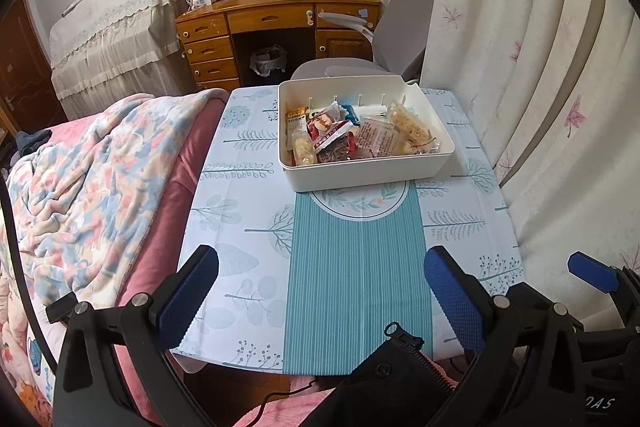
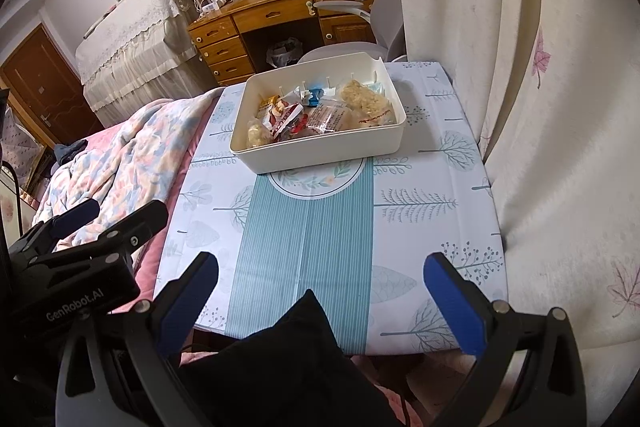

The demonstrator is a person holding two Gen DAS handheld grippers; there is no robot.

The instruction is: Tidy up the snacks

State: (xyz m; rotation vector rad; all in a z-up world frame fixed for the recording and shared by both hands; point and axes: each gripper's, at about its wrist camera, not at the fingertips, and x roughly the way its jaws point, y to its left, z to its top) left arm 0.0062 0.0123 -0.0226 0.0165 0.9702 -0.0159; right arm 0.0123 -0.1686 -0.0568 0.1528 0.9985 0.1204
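Box [image 1: 366, 171]: plain cream-white. Tablecloth [image 1: 248, 195]: pale blue w/ grey-teal tree and leaf prints, teal pinstriped centre band. Blanket [image 1: 92, 179]: pink/blue/cream blotches. Curtain [image 1: 540, 75]: off-white, pink leaves. Gripper pads [image 1: 452, 299]: blue.

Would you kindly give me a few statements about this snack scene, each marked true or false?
1. The snacks lie inside the white bin. True.
2. The left claw grips a snack packet. False: it is open and holds nothing.
3. The bin stands at the far end of the table, toward the desk. True.
4. Loose snacks lie scattered on the tablecloth. False: no snack shows outside the bin.
5. The right claw is open, at the table's near edge. True.
6. A lid covers the bin. False: it is open at the top, its contents showing.
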